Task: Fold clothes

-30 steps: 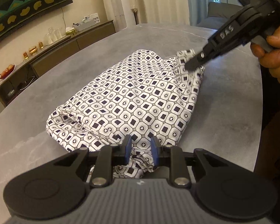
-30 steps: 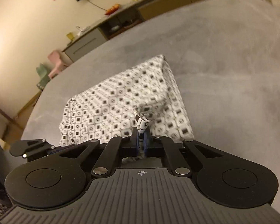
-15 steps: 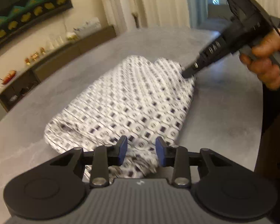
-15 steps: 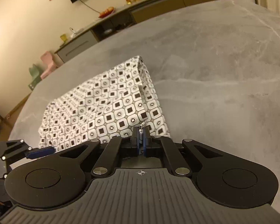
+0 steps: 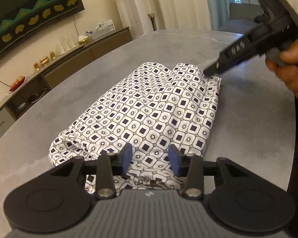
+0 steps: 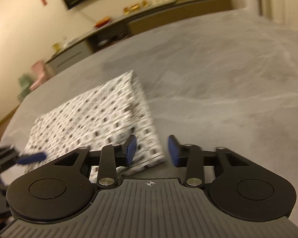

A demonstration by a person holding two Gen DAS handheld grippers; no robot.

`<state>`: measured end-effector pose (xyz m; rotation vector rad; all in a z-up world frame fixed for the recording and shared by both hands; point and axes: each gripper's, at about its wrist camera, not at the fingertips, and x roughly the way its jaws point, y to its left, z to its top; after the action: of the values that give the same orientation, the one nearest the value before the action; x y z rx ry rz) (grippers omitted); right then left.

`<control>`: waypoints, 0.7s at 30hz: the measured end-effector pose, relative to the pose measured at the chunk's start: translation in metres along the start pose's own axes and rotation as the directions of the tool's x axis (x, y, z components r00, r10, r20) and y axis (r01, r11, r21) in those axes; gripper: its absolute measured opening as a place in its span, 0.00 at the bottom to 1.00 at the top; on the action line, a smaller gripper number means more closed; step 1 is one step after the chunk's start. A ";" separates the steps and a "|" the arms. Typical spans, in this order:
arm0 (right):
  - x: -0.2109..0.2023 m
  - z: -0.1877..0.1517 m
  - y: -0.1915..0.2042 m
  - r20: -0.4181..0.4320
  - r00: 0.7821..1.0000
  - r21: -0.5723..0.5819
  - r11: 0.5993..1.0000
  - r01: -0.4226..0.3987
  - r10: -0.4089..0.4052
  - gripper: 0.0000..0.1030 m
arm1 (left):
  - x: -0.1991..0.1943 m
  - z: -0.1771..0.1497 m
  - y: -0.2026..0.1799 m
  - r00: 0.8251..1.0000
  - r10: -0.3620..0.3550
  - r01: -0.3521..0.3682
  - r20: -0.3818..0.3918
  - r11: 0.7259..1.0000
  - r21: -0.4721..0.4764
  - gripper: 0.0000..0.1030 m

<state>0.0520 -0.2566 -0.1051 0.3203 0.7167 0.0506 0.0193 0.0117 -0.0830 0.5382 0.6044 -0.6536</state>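
Since a second ago we have released both corners: our right gripper (image 6: 152, 148), then clamped on a pinch of cloth, now has its jaws opening with only the garment's near corner below the gap and nothing pressed; our left gripper (image 5: 150, 159) has widened too, jaws still opening, its blue pads clear of the fabric under them.

Count: one garment (image 5: 153, 115), two grippers, one hand (image 5: 292, 67) visible on the right gripper's handle in the left wrist view. The left gripper's blue finger also shows at the left edge of the right wrist view.

We find the garment lying flat on the grey counter (image 5: 248, 119), folded into a rough rectangle, several layers showing at its edges. Its print is white with dark navy squares and small ringed dots set in a grey lattice. The end nearest our left gripper is bunched and wrinkled; the far end shows two soft humps. The right wrist view is motion-blurred, so finer detail there cannot be told.
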 end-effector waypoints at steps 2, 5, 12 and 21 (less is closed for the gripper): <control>-0.017 0.003 0.007 0.077 0.997 -0.044 0.998 0.036 -0.033 0.35 | -0.001 -0.001 -0.001 1.000 0.005 -0.005 0.004 1.000 0.004 0.40; -0.032 0.006 0.043 0.124 0.992 -0.224 0.975 -0.001 0.030 0.35 | 0.000 0.002 0.001 1.000 0.010 -0.010 0.005 1.000 -0.001 0.42; 0.040 0.012 0.122 -0.138 0.986 -0.513 0.845 -0.152 0.094 0.45 | 0.001 0.000 0.004 1.000 0.019 -0.019 0.010 1.000 -0.002 0.44; 0.072 0.073 0.106 -0.217 0.975 -0.377 0.916 -0.135 0.055 0.45 | 0.004 0.008 0.004 0.999 0.040 -0.040 0.010 0.999 0.020 0.46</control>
<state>0.1609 -0.1648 -0.0674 -0.0349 0.8734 0.3200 0.0270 0.0077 -0.0793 0.5644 0.5769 -0.6249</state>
